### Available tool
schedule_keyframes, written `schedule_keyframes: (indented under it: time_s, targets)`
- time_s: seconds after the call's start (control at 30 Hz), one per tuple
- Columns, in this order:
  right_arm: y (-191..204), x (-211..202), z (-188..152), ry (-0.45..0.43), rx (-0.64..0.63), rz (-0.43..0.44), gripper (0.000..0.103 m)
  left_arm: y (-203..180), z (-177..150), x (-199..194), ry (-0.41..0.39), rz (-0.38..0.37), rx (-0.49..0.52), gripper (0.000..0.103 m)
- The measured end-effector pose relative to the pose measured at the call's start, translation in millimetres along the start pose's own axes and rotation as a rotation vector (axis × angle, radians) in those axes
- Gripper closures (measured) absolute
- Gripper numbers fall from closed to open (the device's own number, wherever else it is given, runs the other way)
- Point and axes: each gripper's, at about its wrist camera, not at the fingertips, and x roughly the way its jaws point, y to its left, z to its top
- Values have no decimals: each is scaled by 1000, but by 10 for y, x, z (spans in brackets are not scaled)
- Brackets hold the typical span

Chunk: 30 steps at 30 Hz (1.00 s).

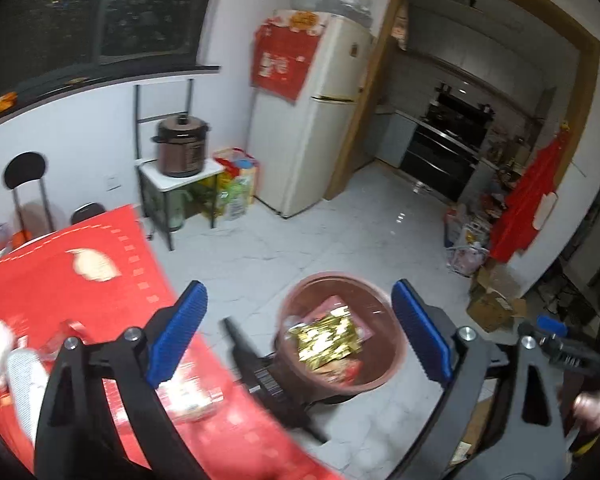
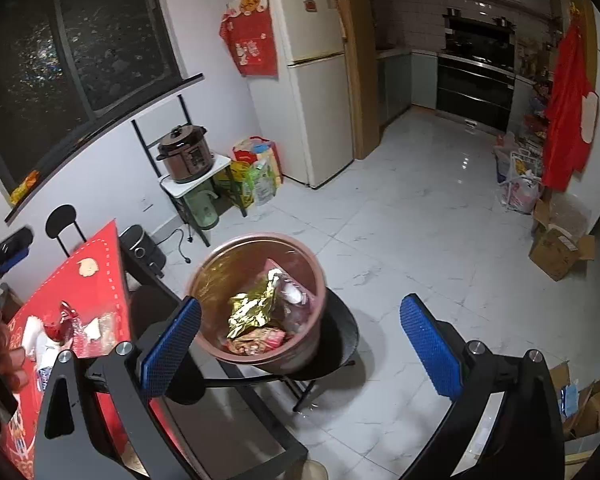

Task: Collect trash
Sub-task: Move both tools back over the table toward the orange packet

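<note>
Trash (image 2: pixel 252 312), with a gold foil wrapper on top, sits in a brown bin (image 2: pixel 260 240) on a black stool (image 2: pixel 340 340) at lower centre of both views, just beside the red-covered table (image 1: pixel 100 272), probably so scraps can go straight from table to bin. Both the left gripper (image 1: pixel 296 336) and right gripper (image 2: pixel 300 348) hang above the bin, fingers spread wide and holding nothing. More scraps (image 1: pixel 20 360) lie on the table at lower left, so the collecting looks unfinished.

A red-clothed table (image 2: pixel 100 276) bears blurred wrappers (image 2: pixel 40 336); beside it, a black stool (image 2: pixel 340 340) carries the trash bin (image 2: pixel 300 354).
</note>
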Motion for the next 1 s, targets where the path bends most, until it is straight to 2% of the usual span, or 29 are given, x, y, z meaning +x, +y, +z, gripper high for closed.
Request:
schedule_keyframes:
  time_s: [0.2,0.3,0.5,0.67,0.9,1.0]
  targets:
    - [528,15,-66,7,-77,69,5,835,-269,-600,-17,128,-84,10]
    - [845,34,-123,20,-116,107,5,1324,-577,-1041,-14,216,-145,8]
    - [1466,135,-332,81,-206,180,5,2005,-1105,-1733,9,369,-272,6]
    - [2040,256,-614,145,-285,244,5,2317,-1618,-2138,13,445,-390,6]
    - [2775,445,-1219,252,-437,317,5,2455,-2163,-2301,47,469,-478,6]
    - [3065,589,-1570,332,-512,334,5,2546,-2339,-2320,68,472,-506,6]
